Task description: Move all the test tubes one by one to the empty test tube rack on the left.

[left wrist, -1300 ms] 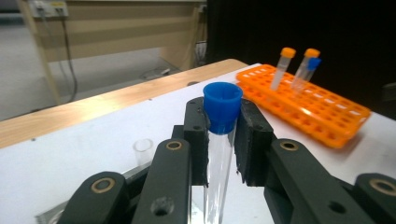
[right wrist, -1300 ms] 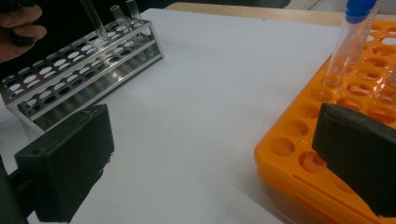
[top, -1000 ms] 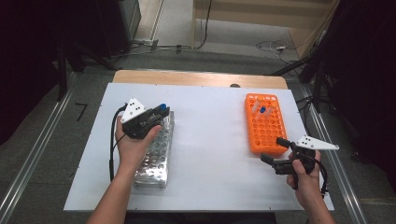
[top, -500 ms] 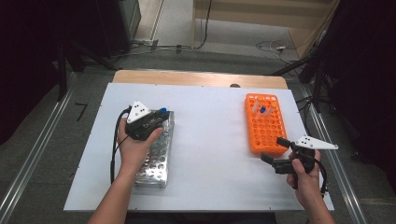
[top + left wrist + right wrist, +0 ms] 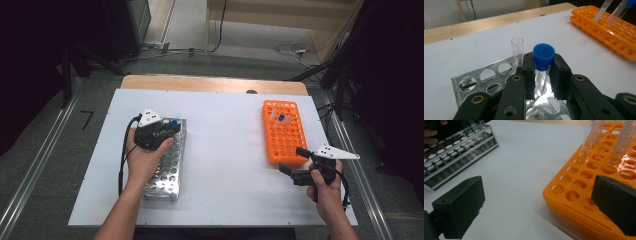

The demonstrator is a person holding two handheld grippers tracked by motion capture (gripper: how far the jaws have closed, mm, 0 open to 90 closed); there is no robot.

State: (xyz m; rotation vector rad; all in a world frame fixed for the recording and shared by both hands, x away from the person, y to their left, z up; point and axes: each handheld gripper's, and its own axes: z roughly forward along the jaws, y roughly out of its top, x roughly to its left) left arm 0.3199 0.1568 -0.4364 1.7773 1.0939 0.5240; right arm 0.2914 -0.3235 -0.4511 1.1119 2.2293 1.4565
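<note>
My left gripper (image 5: 543,75) is shut on a clear tube with a blue cap (image 5: 544,56), held upright over the far end of the metal rack (image 5: 474,82). The tube's lower end reaches down among the rack's holes. An uncapped clear tube (image 5: 517,50) stands in the rack just behind it. From above, the left gripper (image 5: 172,126) sits over the metal rack (image 5: 165,175) at the table's left. My right gripper (image 5: 291,159) is open and holds nothing, at the near corner of the orange rack (image 5: 282,140).
Two tubes (image 5: 591,137) (image 5: 626,137) stand in the far holes of the orange rack (image 5: 584,182); one has a blue cap (image 5: 281,118). White table (image 5: 225,150) lies between the racks. A wooden strip (image 5: 210,84) runs along the far edge.
The left gripper with the blue-capped tube has shifted slightly nearer and lower over the metal rack. The right gripper has stayed where it was.
</note>
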